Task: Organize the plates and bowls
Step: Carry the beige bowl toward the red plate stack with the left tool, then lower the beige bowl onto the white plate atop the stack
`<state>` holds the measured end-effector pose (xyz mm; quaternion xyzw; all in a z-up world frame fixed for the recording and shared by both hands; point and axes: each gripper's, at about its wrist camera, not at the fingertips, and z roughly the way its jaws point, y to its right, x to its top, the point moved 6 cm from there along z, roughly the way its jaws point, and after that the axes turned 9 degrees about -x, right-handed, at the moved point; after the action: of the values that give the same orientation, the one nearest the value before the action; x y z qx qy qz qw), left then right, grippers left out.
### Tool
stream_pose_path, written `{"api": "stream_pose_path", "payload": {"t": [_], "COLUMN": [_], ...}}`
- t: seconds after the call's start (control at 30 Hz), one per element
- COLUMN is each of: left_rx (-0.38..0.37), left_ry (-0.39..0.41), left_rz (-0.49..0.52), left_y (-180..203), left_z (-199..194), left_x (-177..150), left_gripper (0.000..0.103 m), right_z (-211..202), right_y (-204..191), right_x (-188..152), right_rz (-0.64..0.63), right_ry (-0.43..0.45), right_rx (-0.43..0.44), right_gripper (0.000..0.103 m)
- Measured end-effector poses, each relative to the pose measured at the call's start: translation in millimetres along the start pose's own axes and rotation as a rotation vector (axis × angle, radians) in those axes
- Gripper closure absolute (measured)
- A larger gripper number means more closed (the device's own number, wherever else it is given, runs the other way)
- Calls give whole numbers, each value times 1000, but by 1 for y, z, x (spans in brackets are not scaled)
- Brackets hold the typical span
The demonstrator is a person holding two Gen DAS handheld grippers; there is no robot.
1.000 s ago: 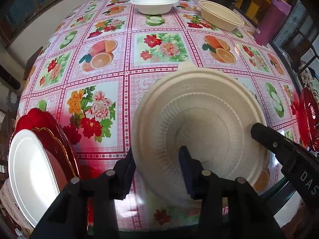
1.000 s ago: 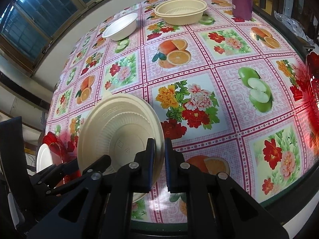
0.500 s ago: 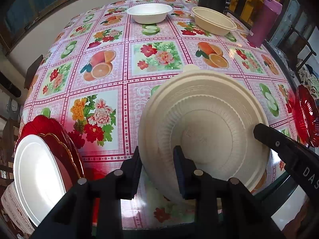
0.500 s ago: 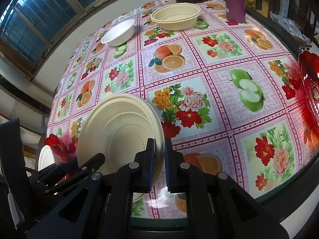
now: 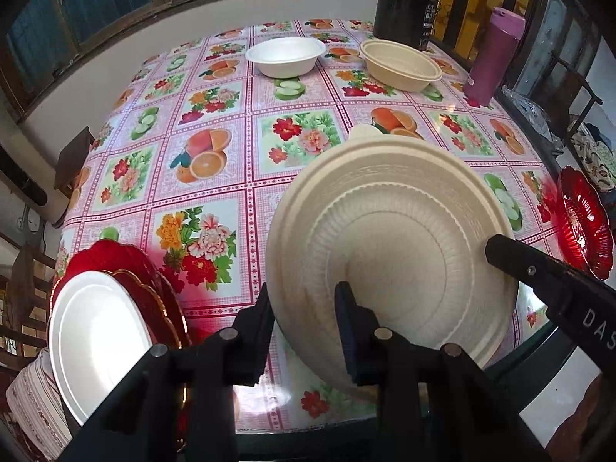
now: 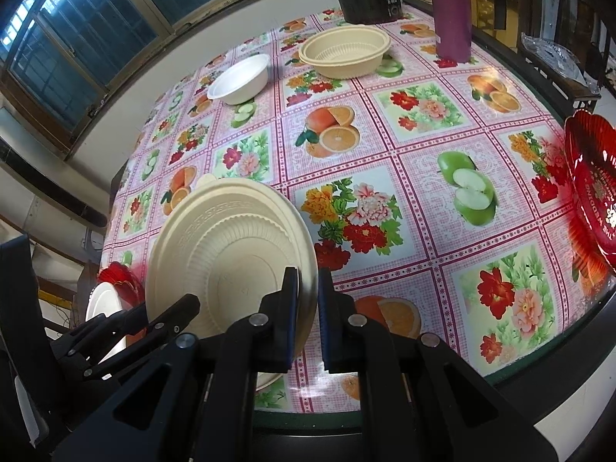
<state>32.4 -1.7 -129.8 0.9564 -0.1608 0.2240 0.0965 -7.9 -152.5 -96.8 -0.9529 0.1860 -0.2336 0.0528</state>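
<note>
Both grippers hold one cream bowl point(image 5: 392, 254), tilted on edge above the table's near side; it also shows in the right wrist view point(image 6: 227, 254). My left gripper point(image 5: 304, 308) is shut on its left rim. My right gripper point(image 6: 308, 292) is shut on its right rim, and one of its fingers point(image 5: 539, 273) shows in the left wrist view. A matching cream bowl point(image 5: 402, 64) and a white bowl point(image 5: 285, 56) stand at the table's far end. A white plate point(image 5: 96, 338) lies on red plates point(image 5: 154, 300) at the near left.
A red glass dish point(image 5: 587, 223) sits at the table's right edge, seen also in the right wrist view point(image 6: 593, 181). A purple bottle point(image 5: 494, 54) and a black appliance point(image 5: 406, 4) stand at the far right. The table has a flowered cloth point(image 5: 215, 154).
Both grippers have lifted the cream bowl higher and pulled back a little, so more of the table's far end and the window now show. Grips are unchanged.
</note>
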Motion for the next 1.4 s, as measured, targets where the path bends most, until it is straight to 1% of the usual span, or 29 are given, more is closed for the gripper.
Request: {"api": "stream_pose_path", "payload": {"t": [0.17,0.43,0.7,0.97,1.4], "left_rx": [19,33,51,94,183], "left_ry": [20,26,74,114,115], "left_rz": [-5,-25,-55,-125,-240], "left_y": [-7,-22,-42,-83,-155], "left_z": [-12,-24,-48,-74,-95], "left_x": [-4,-16,-25,-41,-75], "left_gripper": [69,69,69,69,69], "right_z": [-8,-14,-25,-28,-15], "right_y": [-10,-28,-52,-96,-175], "right_x": [-4,-15,-23,-35,-61], "right_rz": [-13,-43,-80,-144,-253], "right_ry": [11,10,20,13,-24], "right_rx": [19,38,59,105,184], "right_gripper": [92,92,92,91,91]}}
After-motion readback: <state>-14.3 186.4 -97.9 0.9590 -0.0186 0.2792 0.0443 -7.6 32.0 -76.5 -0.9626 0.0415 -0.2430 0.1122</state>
